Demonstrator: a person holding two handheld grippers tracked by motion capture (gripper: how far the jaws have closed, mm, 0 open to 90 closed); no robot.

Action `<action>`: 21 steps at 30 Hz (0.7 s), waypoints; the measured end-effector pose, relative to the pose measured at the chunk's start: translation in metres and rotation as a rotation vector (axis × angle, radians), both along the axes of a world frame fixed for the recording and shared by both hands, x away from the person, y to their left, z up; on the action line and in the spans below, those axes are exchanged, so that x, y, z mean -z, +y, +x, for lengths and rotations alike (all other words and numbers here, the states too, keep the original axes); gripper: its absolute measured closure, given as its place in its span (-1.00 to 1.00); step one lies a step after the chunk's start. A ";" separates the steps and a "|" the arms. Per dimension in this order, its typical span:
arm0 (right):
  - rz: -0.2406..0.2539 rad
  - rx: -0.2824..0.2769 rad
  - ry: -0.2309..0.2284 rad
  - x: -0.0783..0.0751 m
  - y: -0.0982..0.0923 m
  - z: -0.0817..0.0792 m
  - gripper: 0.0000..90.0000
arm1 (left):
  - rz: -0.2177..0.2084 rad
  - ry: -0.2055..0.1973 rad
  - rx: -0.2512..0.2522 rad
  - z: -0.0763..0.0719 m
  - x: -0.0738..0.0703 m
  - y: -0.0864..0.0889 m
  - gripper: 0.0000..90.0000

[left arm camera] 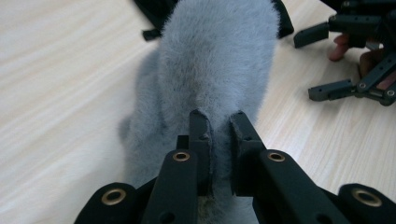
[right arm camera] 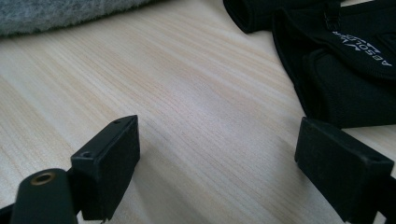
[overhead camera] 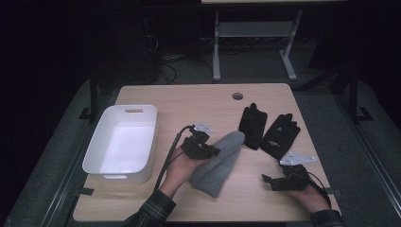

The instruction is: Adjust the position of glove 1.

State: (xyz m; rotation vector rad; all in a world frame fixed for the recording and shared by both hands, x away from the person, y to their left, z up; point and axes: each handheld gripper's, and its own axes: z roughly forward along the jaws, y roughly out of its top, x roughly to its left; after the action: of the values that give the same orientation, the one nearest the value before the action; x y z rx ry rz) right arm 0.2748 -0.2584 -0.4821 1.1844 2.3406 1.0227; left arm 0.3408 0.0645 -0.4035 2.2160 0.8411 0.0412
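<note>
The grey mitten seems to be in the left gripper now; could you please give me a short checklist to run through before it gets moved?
1. Left gripper closed on the grey mitten: ok, jaws nearly together with fabric between them.
2. Firm grip: cannot tell; only a small pinch of the fuzzy edge shows.
3. White bin free to receive it: ok, nothing seen inside.
4. Right gripper out of the way: ok, jaws wide open above bare table, holding nothing.
5. Black gloves apart from the mitten: cannot tell, one lies close to its tip.

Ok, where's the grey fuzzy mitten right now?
High view: the grey mitten lies mid-table, pinched in the left gripper, between the white bin and the black gloves.
</note>
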 end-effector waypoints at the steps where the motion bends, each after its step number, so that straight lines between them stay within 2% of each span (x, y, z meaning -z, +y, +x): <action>1: 0.000 0.000 0.000 0.000 0.000 0.000 -0.69 | -0.003 0.001 0.001 -0.001 0.003 -0.003 0.77; 5: 0.001 0.001 0.004 0.000 0.000 0.000 -0.69 | -0.005 -0.004 0.015 -0.002 0.006 -0.008 0.61; 8: 0.000 0.000 0.000 0.000 0.000 0.000 -0.69 | -0.011 -0.018 0.023 -0.003 0.003 -0.006 0.33; 9: 0.000 0.000 0.000 0.000 0.000 0.000 -0.69 | -0.026 -0.019 0.018 -0.004 0.000 -0.004 0.33; 10: 0.000 0.000 0.000 0.000 0.000 0.000 -0.69 | -0.038 -0.028 0.016 -0.004 -0.003 -0.001 0.23; 13: 0.000 0.000 0.000 0.000 0.000 0.000 -0.69 | -0.039 -0.051 0.013 -0.006 -0.009 0.010 0.21; 16: 0.000 -0.002 0.001 0.000 0.001 -0.001 -0.68 | -0.035 -0.068 -0.016 -0.009 -0.011 0.021 0.21; 18: -0.013 -0.013 0.029 -0.005 0.003 0.000 -0.50 | -0.026 -0.079 -0.031 -0.012 -0.010 0.029 0.27; 19: 0.001 -0.022 0.028 -0.009 0.005 0.000 -0.29 | -0.028 -0.085 -0.045 -0.013 -0.009 0.032 0.38; 20: 0.001 -0.022 0.028 -0.009 0.005 0.000 -0.29 | -0.020 -0.090 -0.045 -0.014 -0.008 0.036 0.38; 21: 0.009 -0.026 0.014 -0.012 0.006 -0.001 -0.19 | -0.022 -0.091 -0.055 -0.016 -0.006 0.041 0.43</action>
State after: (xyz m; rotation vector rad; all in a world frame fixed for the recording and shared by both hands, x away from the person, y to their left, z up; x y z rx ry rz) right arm 0.2743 -0.2522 -0.4703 1.1712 2.3705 1.0382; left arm 0.3249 0.1054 -0.3970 2.1535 0.8478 0.1577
